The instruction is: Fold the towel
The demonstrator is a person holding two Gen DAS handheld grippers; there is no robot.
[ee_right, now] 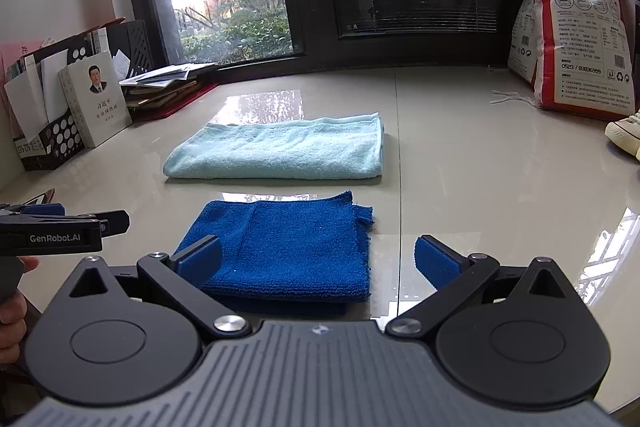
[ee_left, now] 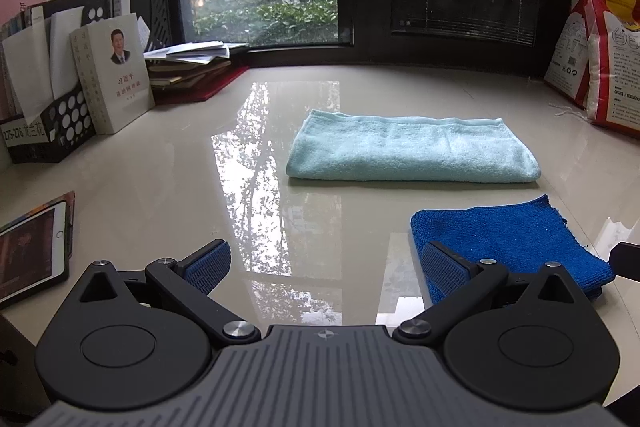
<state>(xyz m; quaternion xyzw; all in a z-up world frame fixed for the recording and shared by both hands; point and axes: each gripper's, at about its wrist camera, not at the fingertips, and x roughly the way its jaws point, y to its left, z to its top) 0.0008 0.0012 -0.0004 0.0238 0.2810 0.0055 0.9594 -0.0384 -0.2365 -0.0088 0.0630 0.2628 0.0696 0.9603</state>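
We find both claws spread wide and holding nothing. The left claw (ee_left: 324,267) hangs low over bare table (ee_left: 248,155) to the left of the dark blue towel (ee_left: 508,243); the right claw (ee_right: 318,263) hangs over that towel's near edge. The dark blue towel (ee_right: 288,251) lies flat on the table in stacked layers, nearest us, and appears already folded at least once. The light blue towel (ee_right: 280,151) lies just beyond it, apart by a narrow strip of table, also folded into a long band.

Risks we judge from this position:

- The table (ee_right: 460,155) is glossy. A pad pressing down on the cloth may slide the whole towel rather than pick up an edge.
- The dark blue towel's layers sit close. A pinch at the near edge could take one layer only, or all of them, and open or skew the existing fold.
- Its far right corner is ragged and uneven; a fold brought over from there would probably finish misaligned.
- The two claws are near each other, the left showing at the left margin of the right wrist view; working the same small cloth invites a clash.
- A wide sweep could drag the light blue towel.
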